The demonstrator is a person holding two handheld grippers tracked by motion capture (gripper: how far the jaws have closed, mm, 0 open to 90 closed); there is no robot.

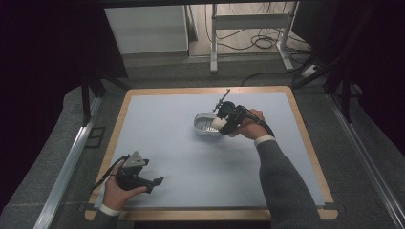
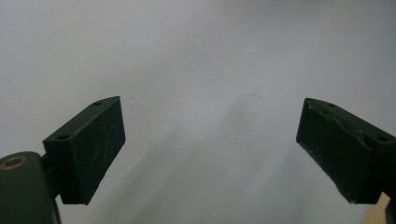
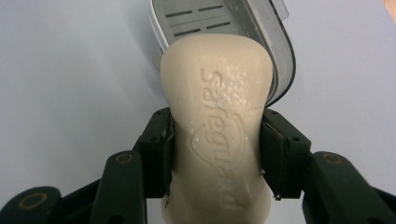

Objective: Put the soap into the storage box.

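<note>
A cream bar of soap (image 3: 217, 126) with an embossed brand name is clamped between the jaws of my right gripper (image 3: 215, 149), which is shut on it. The bar's far end hangs over the rim of a grey slotted soap dish (image 3: 275, 42). From above, the right gripper (image 1: 224, 121) holds the soap (image 1: 218, 123) at the right end of the dish (image 1: 204, 123), near the middle of the mat. My left gripper (image 1: 155, 183) rests near the front left of the mat, open, with only bare mat between its pads (image 2: 91, 144).
A pale blue-grey mat (image 1: 191, 157) covers a wooden-edged board (image 1: 305, 138). A thin metal rod (image 1: 222, 99) sticks up behind the right gripper. Beyond the table are a white frame's legs (image 1: 213, 43) and loose cables (image 1: 265, 42) on the floor.
</note>
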